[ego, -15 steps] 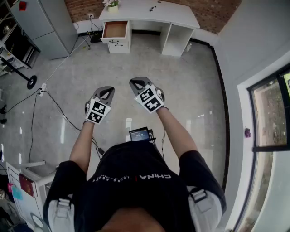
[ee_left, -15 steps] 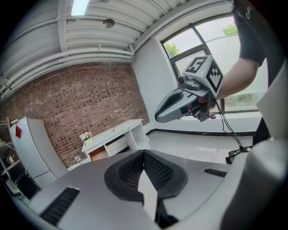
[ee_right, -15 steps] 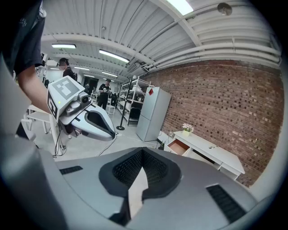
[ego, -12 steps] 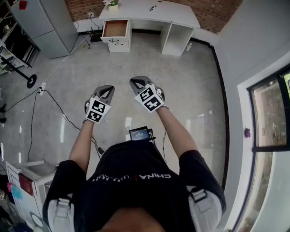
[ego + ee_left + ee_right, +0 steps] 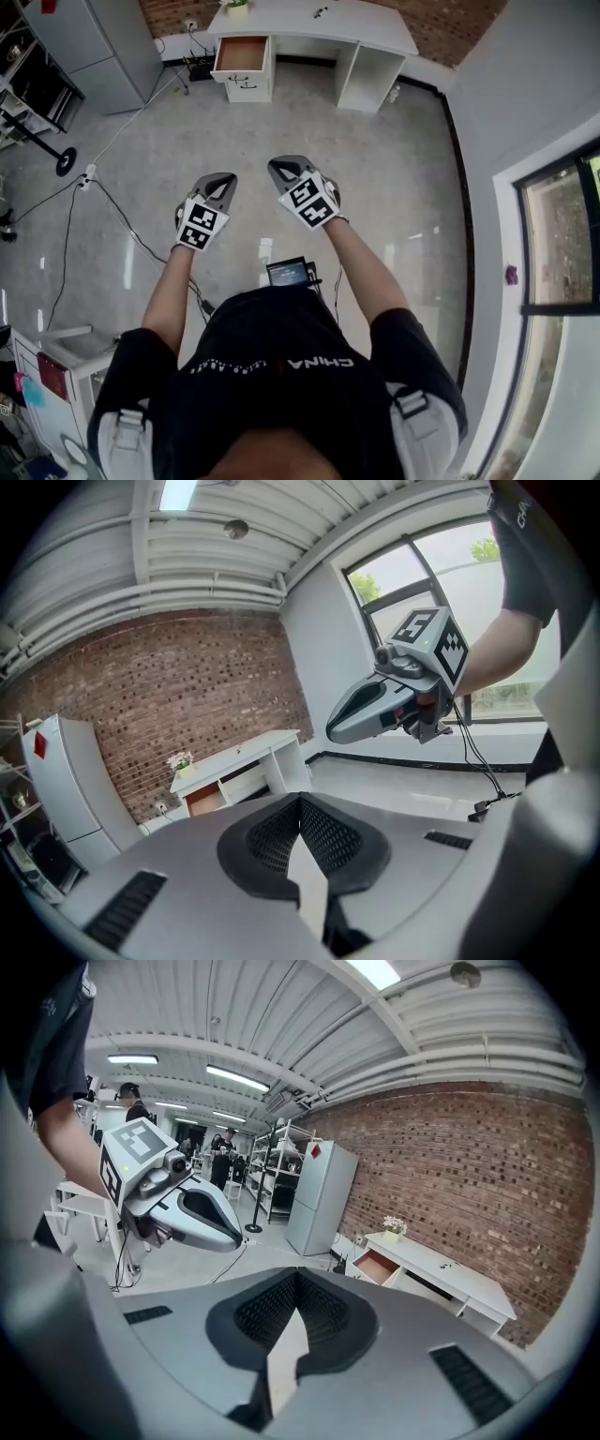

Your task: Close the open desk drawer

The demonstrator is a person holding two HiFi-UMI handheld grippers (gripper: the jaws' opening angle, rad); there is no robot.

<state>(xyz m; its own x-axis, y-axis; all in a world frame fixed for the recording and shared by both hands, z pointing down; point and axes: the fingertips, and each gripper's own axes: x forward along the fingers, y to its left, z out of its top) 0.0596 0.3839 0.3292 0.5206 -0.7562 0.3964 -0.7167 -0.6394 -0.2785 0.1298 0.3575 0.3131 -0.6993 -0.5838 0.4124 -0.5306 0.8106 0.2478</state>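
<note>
Both my left gripper [image 5: 221,184] and right gripper [image 5: 283,169] have jaws pressed together, holding nothing. The open drawer [image 5: 241,54] is at the left end of the white desk [image 5: 356,28], well ahead. Step in hand: approach. Next: close in and push the drawer front.

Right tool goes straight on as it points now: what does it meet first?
Nothing near. The shut right tool points across bare floor toward the grey cabinet, left of the open drawer. The cabinet would likely come first, though depth is hard to judge.
</note>
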